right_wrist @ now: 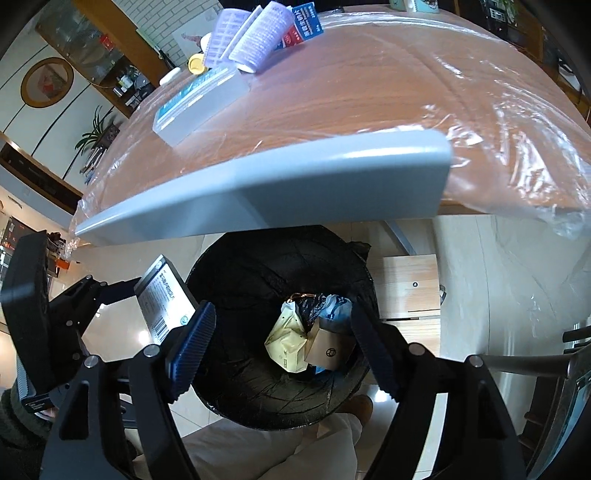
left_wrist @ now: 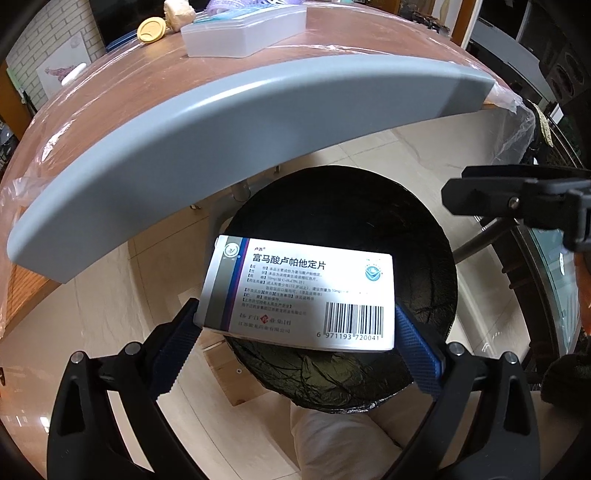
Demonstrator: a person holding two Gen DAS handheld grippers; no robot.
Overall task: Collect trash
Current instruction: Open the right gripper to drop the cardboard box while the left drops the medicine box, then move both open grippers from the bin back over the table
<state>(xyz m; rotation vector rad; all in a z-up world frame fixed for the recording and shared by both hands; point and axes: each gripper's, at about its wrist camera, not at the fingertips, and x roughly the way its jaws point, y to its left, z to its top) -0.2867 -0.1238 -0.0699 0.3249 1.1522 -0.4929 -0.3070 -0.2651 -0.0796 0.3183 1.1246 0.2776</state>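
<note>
My left gripper [left_wrist: 295, 308] is shut on a white medicine box [left_wrist: 295, 288] with a barcode, its blue pads pressing the box's two short ends. The box hangs above a round bin with a black liner [left_wrist: 343, 206] on the floor. In the right wrist view, my right gripper [right_wrist: 282, 310] stands open over the same bin [right_wrist: 258, 266] with nothing between its fingers. Below it in the bin lie a yellow packet [right_wrist: 286, 341], a small brown carton [right_wrist: 328, 350] and a blue scrap [right_wrist: 338, 308]. The medicine box [right_wrist: 164, 306] shows at the left beside the bin rim.
A wooden table with a grey edge [left_wrist: 155, 147] and a clear plastic sheet overhangs the bin. On it stand a clear plastic case [right_wrist: 199, 107], purple hair rollers [right_wrist: 258, 35] and a yellow lid [left_wrist: 150, 30]. A wooden box [right_wrist: 412, 286] sits on the tiled floor. A light trouser leg [right_wrist: 266, 450] is below.
</note>
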